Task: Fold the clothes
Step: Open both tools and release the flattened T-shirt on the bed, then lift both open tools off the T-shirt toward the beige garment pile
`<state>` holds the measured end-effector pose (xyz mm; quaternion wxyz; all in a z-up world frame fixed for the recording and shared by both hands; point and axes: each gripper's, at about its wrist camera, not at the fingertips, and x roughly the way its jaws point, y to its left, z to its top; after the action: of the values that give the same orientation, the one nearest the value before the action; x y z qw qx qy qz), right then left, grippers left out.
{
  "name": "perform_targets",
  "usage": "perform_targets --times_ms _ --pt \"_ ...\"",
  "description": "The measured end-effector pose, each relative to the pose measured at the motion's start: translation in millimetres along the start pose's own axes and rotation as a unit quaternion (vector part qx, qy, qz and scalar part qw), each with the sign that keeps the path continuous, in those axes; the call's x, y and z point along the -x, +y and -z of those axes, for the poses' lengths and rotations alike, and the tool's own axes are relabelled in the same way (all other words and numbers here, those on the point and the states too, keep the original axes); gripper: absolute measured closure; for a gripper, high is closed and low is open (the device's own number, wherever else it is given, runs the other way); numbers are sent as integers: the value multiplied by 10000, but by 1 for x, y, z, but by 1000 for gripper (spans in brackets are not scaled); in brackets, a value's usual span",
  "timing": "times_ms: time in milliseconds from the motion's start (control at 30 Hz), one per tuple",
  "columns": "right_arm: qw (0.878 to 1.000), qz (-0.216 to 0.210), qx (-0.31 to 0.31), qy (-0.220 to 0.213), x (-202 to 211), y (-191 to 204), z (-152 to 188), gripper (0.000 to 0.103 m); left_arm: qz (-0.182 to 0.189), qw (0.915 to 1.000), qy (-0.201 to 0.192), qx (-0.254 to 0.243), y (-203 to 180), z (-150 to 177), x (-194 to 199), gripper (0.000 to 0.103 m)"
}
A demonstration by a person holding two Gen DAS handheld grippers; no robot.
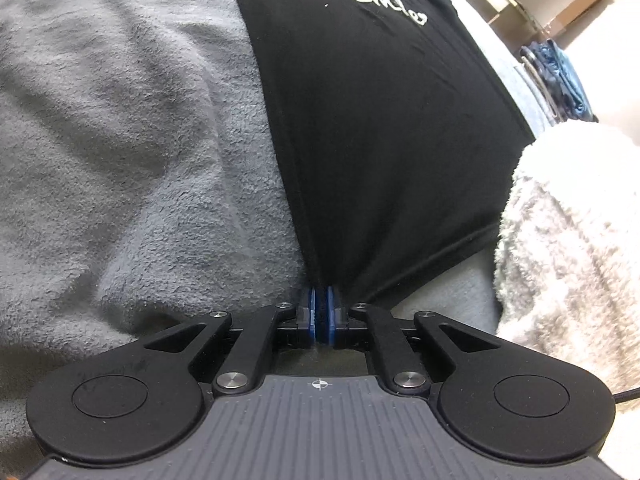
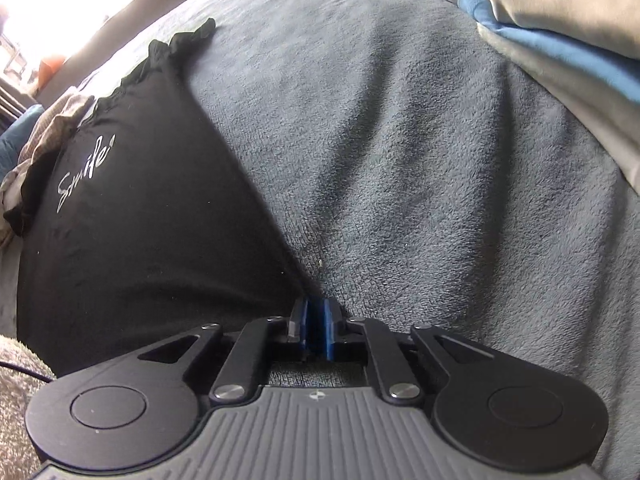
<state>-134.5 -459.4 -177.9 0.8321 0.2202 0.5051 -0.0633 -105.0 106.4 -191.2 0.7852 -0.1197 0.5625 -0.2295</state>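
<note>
A black T-shirt with white script lettering lies flat on a grey fleece blanket. Its near corner is drawn to a point between the blue pads of my left gripper, which is shut on it. In the right wrist view the same T-shirt spreads to the left, with a ruffled sleeve at its far end. Its near edge runs down to the tips of my right gripper. That gripper's blue pads stand slightly apart just above the blanket, not pressing on the cloth.
A fluffy cream fabric bulges at the right of the left wrist view. Blue clothing hangs beyond the bed's edge. A stack of beige and blue folded fabrics lies at the far right of the blanket.
</note>
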Motion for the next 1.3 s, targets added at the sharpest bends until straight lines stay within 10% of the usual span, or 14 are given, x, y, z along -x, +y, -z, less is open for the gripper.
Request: perform_targets --times_ms 233,467,700,933,1300 --pt "9994 262 138 -152 39 -8 5 72 -319 9991 -23 -277 6 4 29 82" --pt "9927 -580 534 -915 64 24 -2 72 -294 9944 -651 -775 -17 -22 47 71" --pt "9875 -1058 1076 -453 6 85 -1 72 -131 9925 -430 -1135 -56 -45 -17 69" --pt "9831 -520 1749 140 -20 107 17 73 -121 9963 -299 -791 -32 -35 -11 68" --pt "9538 -672 2344 -1753 45 193 -73 73 -417 9912 -1241 -213 -6 -67 32 49"
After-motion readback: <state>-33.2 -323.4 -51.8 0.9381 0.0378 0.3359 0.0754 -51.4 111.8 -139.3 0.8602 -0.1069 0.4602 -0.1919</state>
